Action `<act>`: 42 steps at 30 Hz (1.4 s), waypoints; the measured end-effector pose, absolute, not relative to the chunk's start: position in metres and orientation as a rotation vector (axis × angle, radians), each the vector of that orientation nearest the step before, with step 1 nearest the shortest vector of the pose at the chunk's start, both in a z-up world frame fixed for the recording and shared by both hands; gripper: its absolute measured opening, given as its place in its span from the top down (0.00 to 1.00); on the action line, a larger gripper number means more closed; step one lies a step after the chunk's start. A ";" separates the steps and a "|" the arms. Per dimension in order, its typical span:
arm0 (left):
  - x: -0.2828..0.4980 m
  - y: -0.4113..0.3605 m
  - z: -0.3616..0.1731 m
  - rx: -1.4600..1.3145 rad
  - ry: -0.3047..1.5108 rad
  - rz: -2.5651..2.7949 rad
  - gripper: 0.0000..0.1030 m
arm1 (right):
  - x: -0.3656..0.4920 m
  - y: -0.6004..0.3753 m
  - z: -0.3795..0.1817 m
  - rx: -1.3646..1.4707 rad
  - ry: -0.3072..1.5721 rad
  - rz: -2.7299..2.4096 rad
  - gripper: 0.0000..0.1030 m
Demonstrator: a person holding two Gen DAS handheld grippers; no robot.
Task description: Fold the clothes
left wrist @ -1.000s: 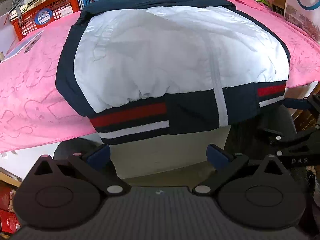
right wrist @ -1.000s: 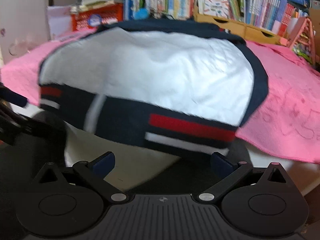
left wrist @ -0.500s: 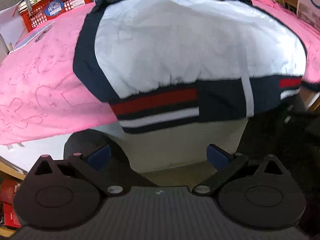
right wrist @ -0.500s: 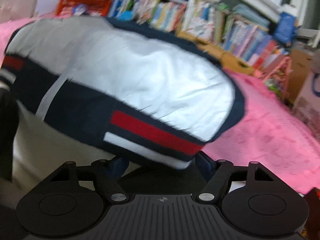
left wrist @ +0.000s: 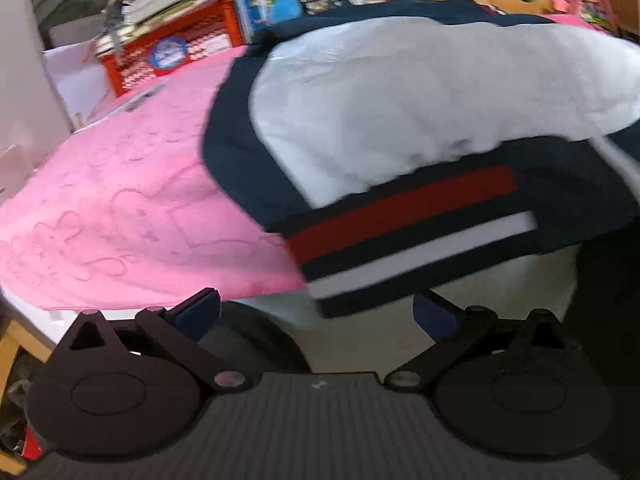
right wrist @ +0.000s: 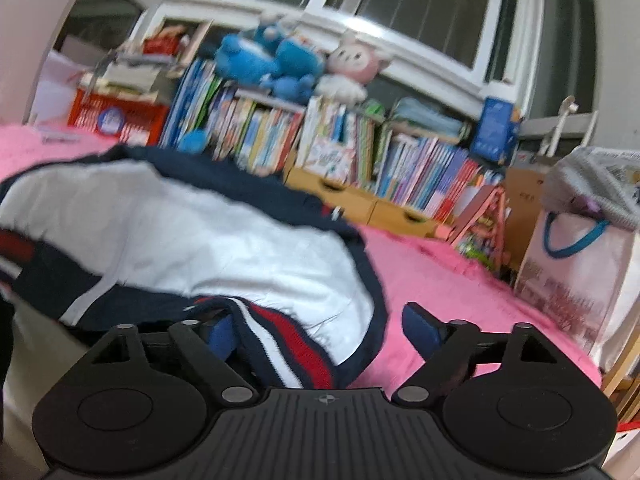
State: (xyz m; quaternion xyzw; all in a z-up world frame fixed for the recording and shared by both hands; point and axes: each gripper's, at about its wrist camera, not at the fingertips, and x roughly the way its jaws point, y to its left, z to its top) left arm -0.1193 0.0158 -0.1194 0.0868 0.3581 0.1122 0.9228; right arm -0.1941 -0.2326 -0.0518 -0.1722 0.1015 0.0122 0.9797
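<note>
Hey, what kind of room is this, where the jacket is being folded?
Probably a child's bedroom or playroom at home: rows of picture books on low shelves, plush toys on top under a window, and a pink blanket under the jacket.

The jacket (left wrist: pixel 400 120) lies on the blanket (left wrist: pixel 120 208), its hem (left wrist: pixel 408 236) hanging over the near edge. Left of it, far back, sits the crate (left wrist: pixel 168 52). Behind runs the row of books (right wrist: pixel 280 136), plush toys (right wrist: pixel 280 64) on top. Far right stands a bag (right wrist: pixel 576 264).
</note>
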 end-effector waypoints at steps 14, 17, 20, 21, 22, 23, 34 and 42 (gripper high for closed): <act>-0.045 0.034 0.015 0.377 0.291 0.299 0.00 | -0.039 -0.220 0.037 -0.220 0.090 0.035 0.06; 0.004 0.045 0.019 0.394 0.350 0.290 0.00 | 0.015 -0.234 0.053 -0.095 0.213 0.115 0.06; 0.034 0.058 0.007 0.393 0.443 0.283 0.00 | 0.033 -0.280 0.065 0.150 0.264 0.283 0.04; 0.043 0.063 0.001 0.393 0.472 0.277 0.00 | 0.030 -0.290 0.065 0.143 0.255 0.295 0.00; 0.049 0.066 -0.005 0.400 0.493 0.270 0.00 | 0.025 -0.292 0.061 0.060 0.238 0.267 0.00; 0.055 0.067 -0.011 0.413 0.507 0.267 0.00 | 0.019 -0.294 0.058 -0.024 0.222 0.238 0.00; 0.074 0.112 0.003 0.228 0.673 0.111 0.00 | 0.027 -0.236 -0.014 -0.523 0.339 0.487 0.00; 0.051 0.143 0.029 0.138 0.748 -0.085 0.00 | 0.090 -0.205 -0.030 -0.374 0.428 0.383 0.22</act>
